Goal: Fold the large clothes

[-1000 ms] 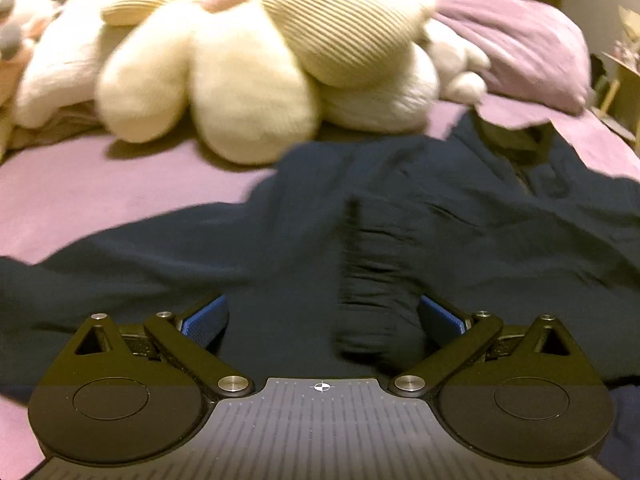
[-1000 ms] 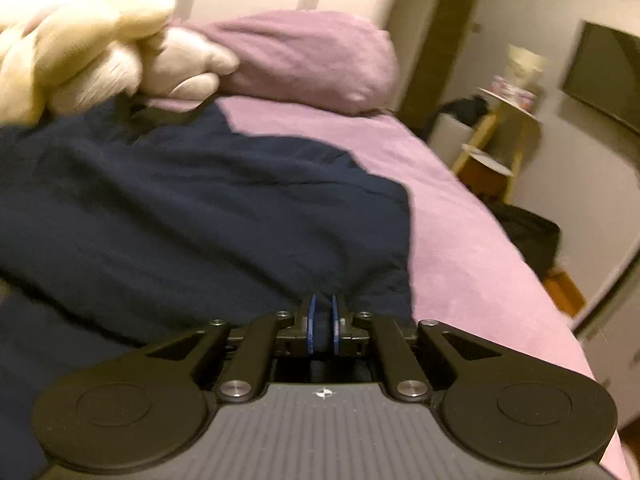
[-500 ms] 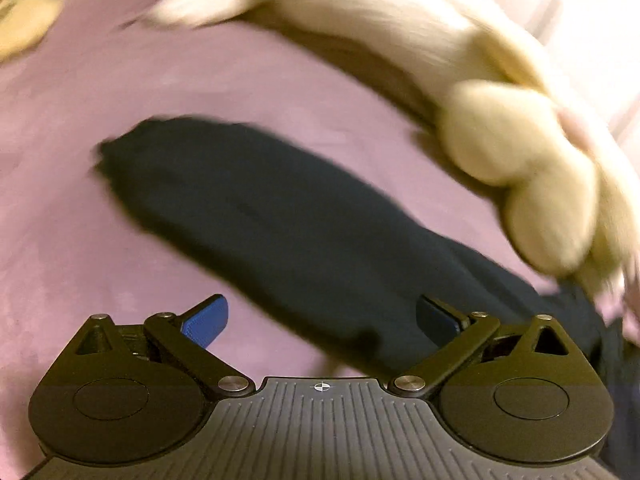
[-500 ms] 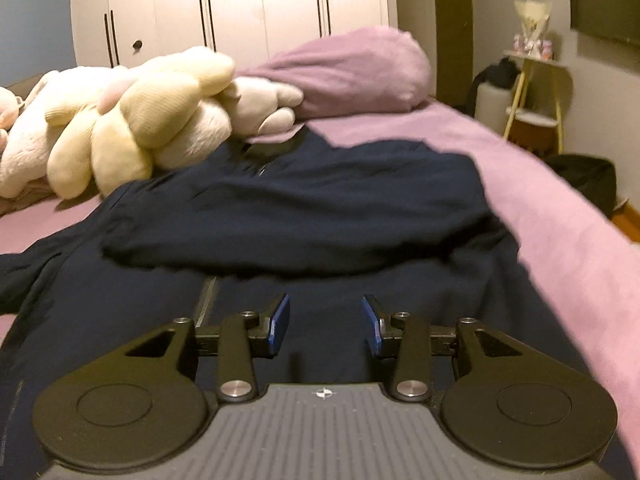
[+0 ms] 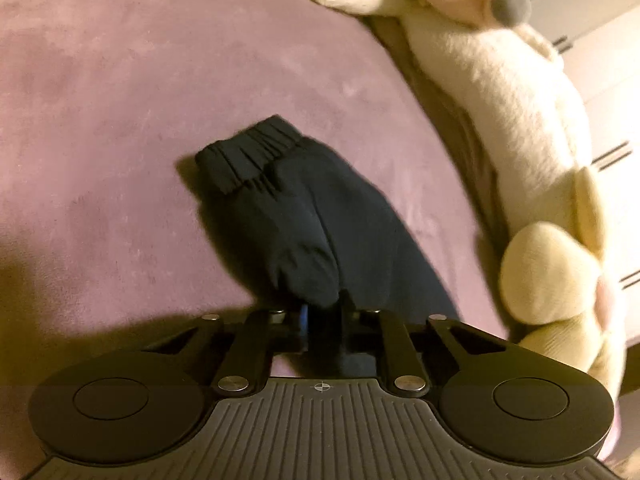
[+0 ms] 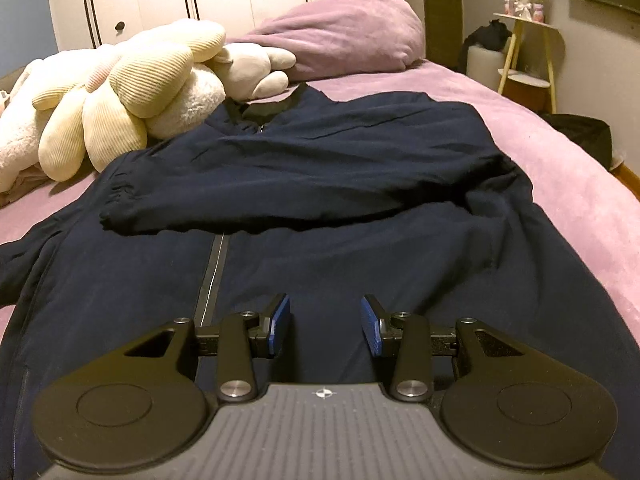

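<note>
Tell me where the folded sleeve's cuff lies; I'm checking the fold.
In the right wrist view, the cuff lies left of centre on the jacket, just left of the zip, below the plush toys.

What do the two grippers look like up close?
Both match: the left gripper and right gripper have matte black linkage arms with silver pivot screws, round black discs on each side, a ribbed grey body with a small crosshair mark, and blue pads.

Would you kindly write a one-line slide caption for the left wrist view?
Left gripper shut on the navy jacket sleeve, cuff outstretched over the purple bedspread beside plush toys.
</note>
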The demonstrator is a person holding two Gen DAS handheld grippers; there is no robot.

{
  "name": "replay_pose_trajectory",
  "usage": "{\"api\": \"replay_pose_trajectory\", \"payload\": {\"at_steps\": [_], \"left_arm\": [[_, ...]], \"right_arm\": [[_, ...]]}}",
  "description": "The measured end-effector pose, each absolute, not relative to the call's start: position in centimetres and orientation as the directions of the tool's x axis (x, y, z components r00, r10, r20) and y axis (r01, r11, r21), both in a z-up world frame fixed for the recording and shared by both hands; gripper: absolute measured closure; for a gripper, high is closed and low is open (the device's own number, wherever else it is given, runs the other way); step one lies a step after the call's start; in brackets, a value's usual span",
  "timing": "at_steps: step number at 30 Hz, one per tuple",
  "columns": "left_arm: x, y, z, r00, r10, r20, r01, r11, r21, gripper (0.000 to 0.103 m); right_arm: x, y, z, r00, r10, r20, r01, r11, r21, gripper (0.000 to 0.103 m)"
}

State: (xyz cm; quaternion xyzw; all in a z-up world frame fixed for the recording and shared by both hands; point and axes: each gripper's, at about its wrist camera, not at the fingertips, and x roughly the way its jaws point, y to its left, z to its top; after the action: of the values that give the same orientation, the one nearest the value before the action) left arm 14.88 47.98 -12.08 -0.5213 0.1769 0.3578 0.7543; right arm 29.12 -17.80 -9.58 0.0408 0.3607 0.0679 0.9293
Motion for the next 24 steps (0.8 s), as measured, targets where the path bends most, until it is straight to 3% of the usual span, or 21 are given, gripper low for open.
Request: {"api": "replay_pose_trajectory", "payload": {"at_steps": [5,8,11,15,16,19,22,24], "left_arm": [[16.9,42.8,-5.6,0.748,0.410,-0.522,-0.660,0.537,-0.525,0.093],[19.5,36.9,-0.5,0.861,0.289,-0.419,-0.485,0.718,-0.500,0.093],[23.0,29.3,3.3,0.934,0.089,-0.346,-0.256,0.842,-0.475,0.092],[28.1,17.7,3.7,0.932,-0.090,-0.352,-0.054,0.924,-0.378,0.088],[29.1,15.4,3.0,0.922,-0.113,-0.370,-0.031,0.932,-0.362,0.080],[31.8,9.7,-0.7,0.882,-0.139,-0.451,-0.010,0.950,-0.312,0.021],[33.0,7.0,-4.8,0.818,-0.106,-0.565,-0.053,0.965,-0.258,0.020],[32.5,7.1,-6.6,0.805,-0.103,-0.585,-0.080,0.957,-0.279,0.019]], "right_arm": [[28.9,-18.2,-9.3,0.738,0.174,-0.652,-0.111,0.984,0.137,0.064],[28.5,-18.8,-8.7,0.751,0.188,-0.632,-0.110,0.981,0.161,0.064],[27.9,-19.4,-8.1,0.764,0.211,-0.610,-0.115,0.974,0.193,0.064],[27.3,-20.3,-7.8,0.767,0.222,-0.602,-0.113,0.970,0.214,0.064],[27.3,-20.6,-7.9,0.762,0.223,-0.608,-0.109,0.970,0.218,0.064],[27.3,-21.5,-8.3,0.744,0.224,-0.629,-0.111,0.970,0.215,0.064],[27.7,-22.5,-8.9,0.728,0.232,-0.645,-0.114,0.969,0.220,0.064],[28.2,-23.0,-9.0,0.719,0.260,-0.645,-0.119,0.960,0.254,0.064]]}}
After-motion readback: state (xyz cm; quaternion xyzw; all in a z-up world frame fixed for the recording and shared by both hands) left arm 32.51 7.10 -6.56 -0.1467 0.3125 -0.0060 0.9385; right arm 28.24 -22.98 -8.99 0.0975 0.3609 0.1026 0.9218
